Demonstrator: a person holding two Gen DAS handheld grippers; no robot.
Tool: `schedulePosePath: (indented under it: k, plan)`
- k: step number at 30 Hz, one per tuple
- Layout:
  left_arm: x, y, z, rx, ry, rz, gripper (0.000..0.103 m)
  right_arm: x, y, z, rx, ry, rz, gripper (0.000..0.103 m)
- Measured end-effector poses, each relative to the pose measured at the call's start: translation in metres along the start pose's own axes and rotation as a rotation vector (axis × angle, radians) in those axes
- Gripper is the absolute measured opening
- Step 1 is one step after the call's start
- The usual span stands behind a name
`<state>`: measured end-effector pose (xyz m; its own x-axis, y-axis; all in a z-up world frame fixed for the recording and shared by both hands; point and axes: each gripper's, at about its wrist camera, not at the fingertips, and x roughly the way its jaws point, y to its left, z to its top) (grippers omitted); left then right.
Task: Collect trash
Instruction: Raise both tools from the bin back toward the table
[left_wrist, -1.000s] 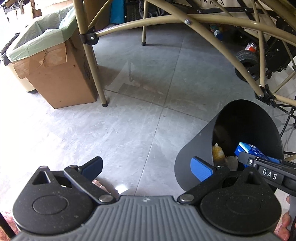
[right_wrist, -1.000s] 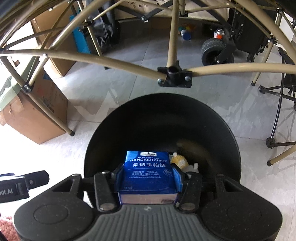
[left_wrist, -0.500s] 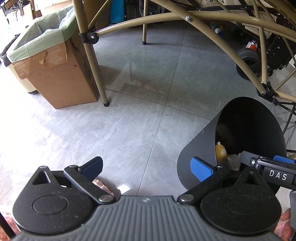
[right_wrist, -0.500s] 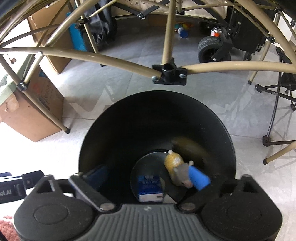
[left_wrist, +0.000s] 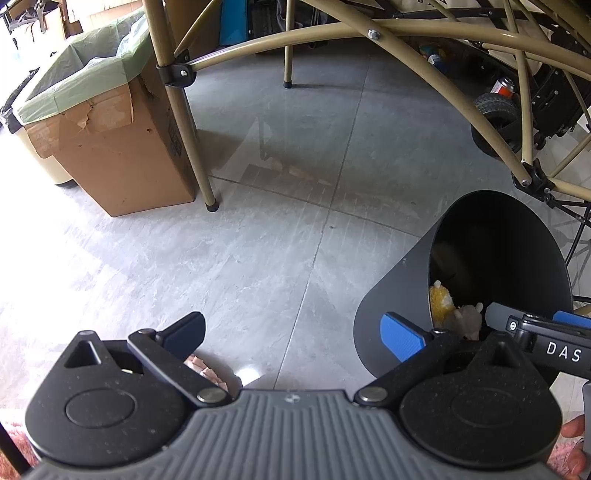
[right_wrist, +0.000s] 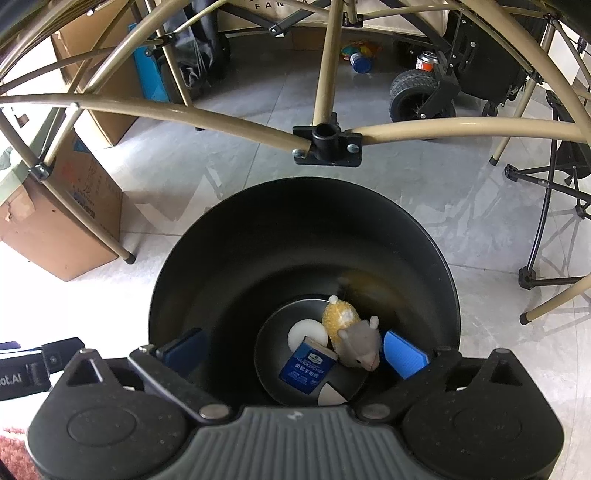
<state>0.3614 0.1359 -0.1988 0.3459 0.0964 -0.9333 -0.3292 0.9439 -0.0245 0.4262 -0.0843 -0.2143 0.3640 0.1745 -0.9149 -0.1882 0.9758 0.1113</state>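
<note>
Your right tool (right_wrist: 295, 356) hangs over the black bin (right_wrist: 229, 258), its jaws just opened wide with nothing between them. The blue tissue pack (right_wrist: 307, 365) lies on the bin's bottom, touching a plush toy (right_wrist: 351, 334) to its right. Your left tool (left_wrist: 291, 332) gapes empty above the floor (left_wrist: 258, 236), left of the bin

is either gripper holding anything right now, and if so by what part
Nothing is held. The right gripper has just been opening, with nothing between its jaws; the blue tissue pack lies loose at the bottom of the black bin. The left gripper is open and empty.
</note>
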Motion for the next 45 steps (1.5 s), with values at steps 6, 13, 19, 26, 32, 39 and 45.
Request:
schedulePosePath:
  k: [6, 13, 19, 26, 32, 39, 45]
  plan:
    - [-0.004, -0.002, -0.001, 0.003, -0.013, -0.002, 0.103, -0.009, -0.002, -0.001, -0.001, -0.024, 0.001, 0.103]
    - [-0.016, -0.007, -0.001, 0.009, -0.041, -0.002, 0.103, -0.027, -0.007, -0.004, -0.003, -0.058, 0.01, 0.103]
    - [-0.037, -0.014, -0.003, 0.016, -0.091, -0.013, 0.103, -0.048, -0.01, -0.008, -0.001, -0.094, 0.021, 0.103]
    - [-0.073, -0.02, -0.005, 0.008, -0.168, -0.024, 0.103, -0.084, -0.017, -0.011, 0.007, -0.157, 0.035, 0.103]
    - [-0.112, -0.025, -0.007, 0.021, -0.259, -0.041, 0.103, -0.127, -0.025, -0.016, 0.011, -0.25, 0.045, 0.103]
    - [-0.153, -0.033, -0.008, 0.032, -0.368, -0.056, 0.103, -0.182, -0.037, -0.017, 0.006, -0.389, 0.043, 0.103]
    - [-0.178, -0.044, 0.003, 0.034, -0.439, -0.077, 0.103, -0.219, -0.054, -0.007, 0.027, -0.509, 0.031, 0.103]
